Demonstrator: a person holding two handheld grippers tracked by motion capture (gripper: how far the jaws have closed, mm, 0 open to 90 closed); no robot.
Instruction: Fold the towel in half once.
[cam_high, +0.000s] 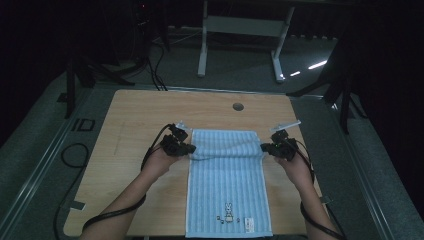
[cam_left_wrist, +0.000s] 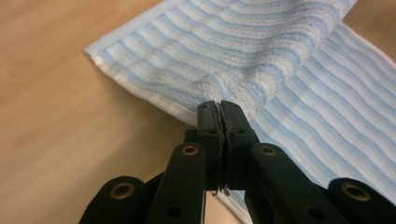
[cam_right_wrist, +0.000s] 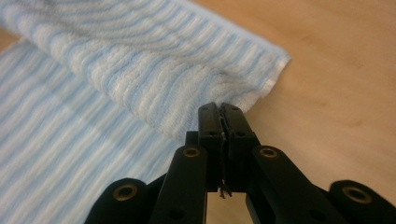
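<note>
Terrycloth felt light and limp: I had my left gripper and right gripper clamped tight on the striped towel's folded-over corners, sagging between.

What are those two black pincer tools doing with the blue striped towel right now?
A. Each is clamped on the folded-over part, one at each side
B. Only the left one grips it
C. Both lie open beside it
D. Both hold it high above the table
A: the left gripper and the right gripper each have jaws closed on the towel, whose far part is folded over on the table.
</note>
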